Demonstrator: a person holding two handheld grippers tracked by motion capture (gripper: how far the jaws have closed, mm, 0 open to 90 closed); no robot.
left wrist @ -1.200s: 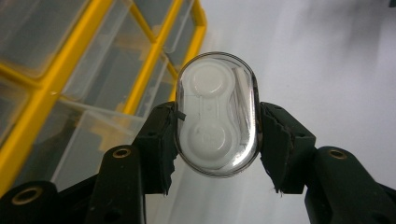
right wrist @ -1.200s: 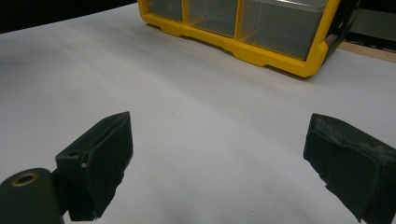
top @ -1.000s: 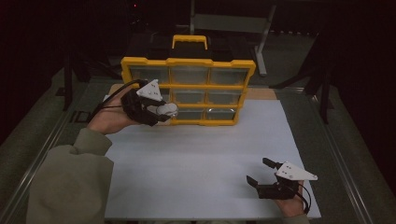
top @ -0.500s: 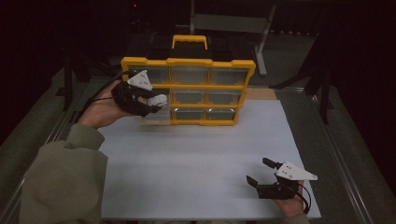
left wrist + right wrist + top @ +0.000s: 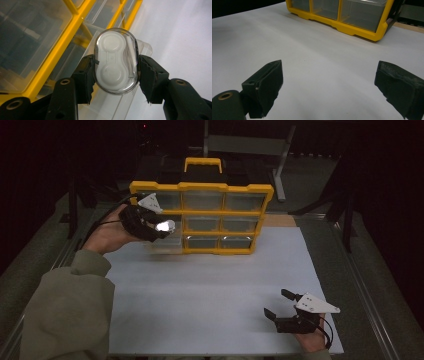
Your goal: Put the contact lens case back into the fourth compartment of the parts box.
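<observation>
Since the earlier frames, left gripper (image 5: 115,72) has carried the contact lens case (image 5: 115,61) further left, now before the left column of the yellow organizer (image 5: 202,217), above a pulled-out clear drawer (image 5: 117,105). Jaws pinch the case across its narrow sides. Judged light, rigid, slick clear plastic; that waist grip suits it, moderate squeeze only. Right gripper (image 5: 329,87) spread, empty, resting on the white table (image 5: 200,295).

One yellow-framed organiser with clear plastic drawers (image 5: 202,218) — nine drawers; one clear oval case (image 5: 116,61) between the left tongs (image 5: 116,75).
</observation>
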